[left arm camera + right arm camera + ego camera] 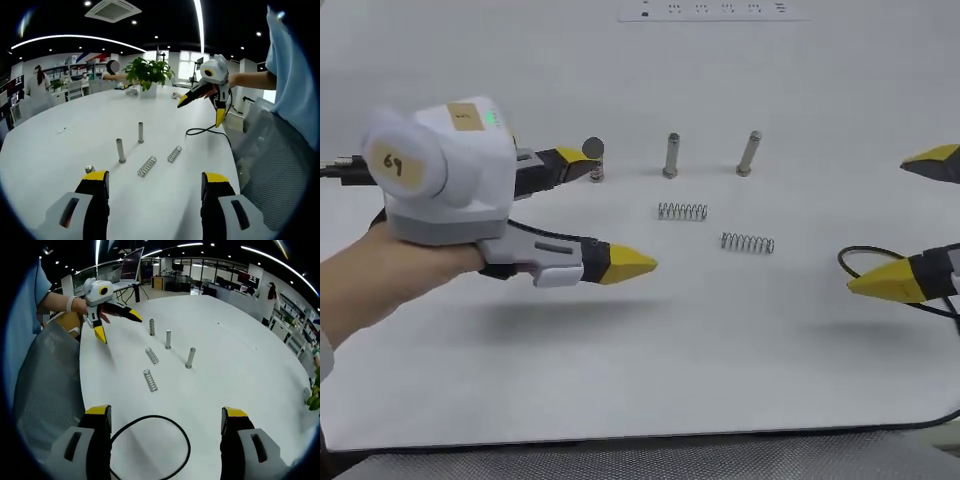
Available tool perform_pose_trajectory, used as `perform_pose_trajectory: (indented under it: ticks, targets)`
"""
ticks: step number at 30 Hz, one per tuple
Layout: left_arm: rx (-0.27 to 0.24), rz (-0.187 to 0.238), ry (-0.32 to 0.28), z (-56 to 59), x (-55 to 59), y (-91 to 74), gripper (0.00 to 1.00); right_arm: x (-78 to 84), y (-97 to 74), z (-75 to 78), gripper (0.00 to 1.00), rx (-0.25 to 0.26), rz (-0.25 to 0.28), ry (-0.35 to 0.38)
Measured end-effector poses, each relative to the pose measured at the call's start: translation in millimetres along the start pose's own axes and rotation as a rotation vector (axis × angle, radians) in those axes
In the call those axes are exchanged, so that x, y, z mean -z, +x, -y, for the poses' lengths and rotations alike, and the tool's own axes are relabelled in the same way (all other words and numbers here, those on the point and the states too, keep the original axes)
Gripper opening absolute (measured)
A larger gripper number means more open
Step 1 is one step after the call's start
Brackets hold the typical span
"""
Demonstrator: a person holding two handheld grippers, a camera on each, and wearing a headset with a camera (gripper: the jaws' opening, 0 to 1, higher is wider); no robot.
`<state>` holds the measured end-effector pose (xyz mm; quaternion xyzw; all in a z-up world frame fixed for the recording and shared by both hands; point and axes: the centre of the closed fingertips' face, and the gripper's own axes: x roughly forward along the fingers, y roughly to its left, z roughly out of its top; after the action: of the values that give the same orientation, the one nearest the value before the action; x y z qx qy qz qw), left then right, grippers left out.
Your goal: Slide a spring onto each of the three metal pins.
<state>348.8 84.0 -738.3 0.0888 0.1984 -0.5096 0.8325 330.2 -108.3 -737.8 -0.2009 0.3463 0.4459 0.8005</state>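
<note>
White table [740, 340] | left gripper [605, 212] above its left part, jaws wide apart, holding nothing | right gripper [905, 220] at right edge, jaws wide apart, holding nothing | two pins [672, 155] upright mid-table, third pin [593, 150] just beside left gripper's far jaw | two springs [682, 211] lying loose near the pins

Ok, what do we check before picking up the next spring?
1. Left gripper fingers open: ok.
2. Right gripper fingers open: ok.
3. Two coiled metal springs lying free on the white table: ok.
4. Two bare upright metal pins standing, waiting for springs: ok.
5. Third metal pin already wearing a spring, as the right gripper view shows: ok.
6. Black cable apart from the springs: ok.
</note>
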Motion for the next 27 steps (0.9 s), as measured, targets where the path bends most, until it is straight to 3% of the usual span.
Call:
perform_pose_trajectory:
  ticks: [10,27]
  targets:
    - [0.025,-0.001,0.005,0.6,2.1,11.6,0.67,-1.5,-3.9,-6.1,0.89,0.0,0.016,0.013]
    - [0.023,-0.018,0.003,-18.5,14.1,36.0,0.44,-17.5,-3.1,-24.8,0.89,-0.02,0.067,0.03]
